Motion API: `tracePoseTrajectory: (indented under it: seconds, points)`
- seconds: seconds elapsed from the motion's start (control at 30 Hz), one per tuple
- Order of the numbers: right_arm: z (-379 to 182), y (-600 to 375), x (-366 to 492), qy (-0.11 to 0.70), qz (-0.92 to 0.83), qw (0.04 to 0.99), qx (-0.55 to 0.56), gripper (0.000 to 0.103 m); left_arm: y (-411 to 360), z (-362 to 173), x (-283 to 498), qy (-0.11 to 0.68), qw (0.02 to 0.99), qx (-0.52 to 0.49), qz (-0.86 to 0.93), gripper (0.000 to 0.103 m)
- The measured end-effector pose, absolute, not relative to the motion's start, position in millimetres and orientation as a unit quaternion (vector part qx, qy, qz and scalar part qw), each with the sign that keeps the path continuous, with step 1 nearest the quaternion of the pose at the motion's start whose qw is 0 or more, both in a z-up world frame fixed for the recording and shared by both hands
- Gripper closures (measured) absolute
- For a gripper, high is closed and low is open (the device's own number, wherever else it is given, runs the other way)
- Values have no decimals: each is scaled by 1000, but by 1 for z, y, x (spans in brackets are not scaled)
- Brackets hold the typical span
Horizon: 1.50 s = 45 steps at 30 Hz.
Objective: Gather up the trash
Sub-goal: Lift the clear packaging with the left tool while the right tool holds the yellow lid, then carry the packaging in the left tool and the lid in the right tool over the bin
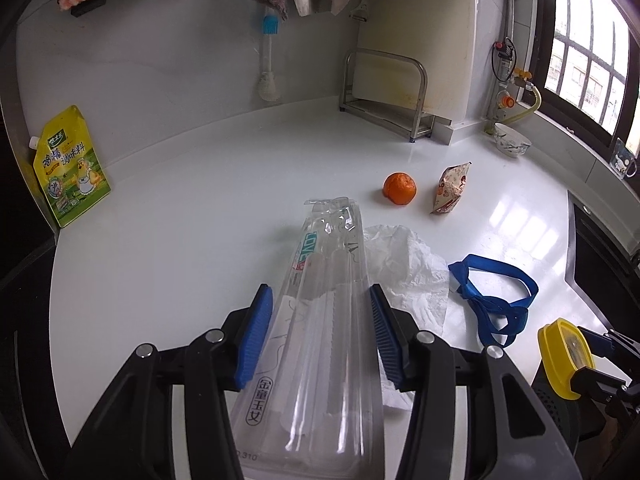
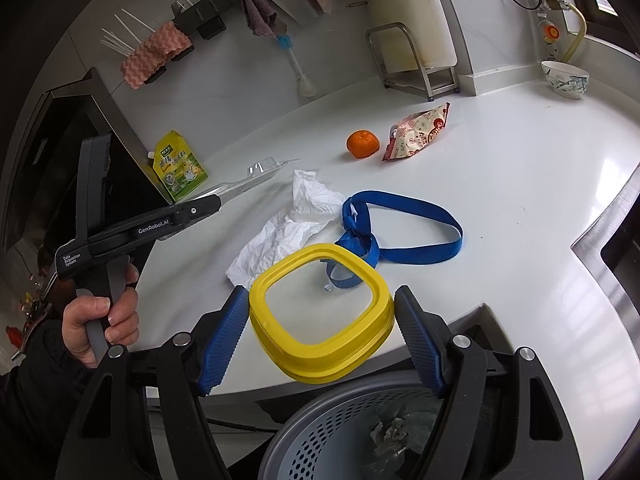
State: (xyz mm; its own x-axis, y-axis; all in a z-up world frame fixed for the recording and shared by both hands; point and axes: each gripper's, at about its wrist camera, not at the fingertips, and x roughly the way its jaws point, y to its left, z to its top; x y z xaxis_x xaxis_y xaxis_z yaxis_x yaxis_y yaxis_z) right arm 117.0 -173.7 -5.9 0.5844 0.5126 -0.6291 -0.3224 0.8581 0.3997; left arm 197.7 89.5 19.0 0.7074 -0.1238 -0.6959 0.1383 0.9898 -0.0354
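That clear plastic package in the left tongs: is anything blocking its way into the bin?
The yellow lid, held in the right tongs, hangs above the bin and covers part of its mouth; otherwise nothing visible blocks the clear plastic package.

White counter with glossy window glare, pale wall behind, steel rack in the corner, dark-framed barred window at right, cloths on a wall rail

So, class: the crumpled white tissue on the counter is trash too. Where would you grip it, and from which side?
Grip the tissue at its raised, crumpled middle, coming from above. It lies flat and limp on the counter, so an edge would slip; the blue strap crowds its right side.
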Motion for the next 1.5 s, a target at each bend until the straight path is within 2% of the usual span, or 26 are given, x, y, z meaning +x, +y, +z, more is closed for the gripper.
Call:
tracePoseTrajectory:
  seconds: [0.8, 1.5]
  points:
    - [19, -176, 40, 358, 232, 898, 105, 31, 65, 45, 74, 347, 933, 23, -89, 55]
    - [-6, -208, -41, 369, 138, 915, 86, 31, 9, 36, -22, 347, 921, 45, -172, 55]
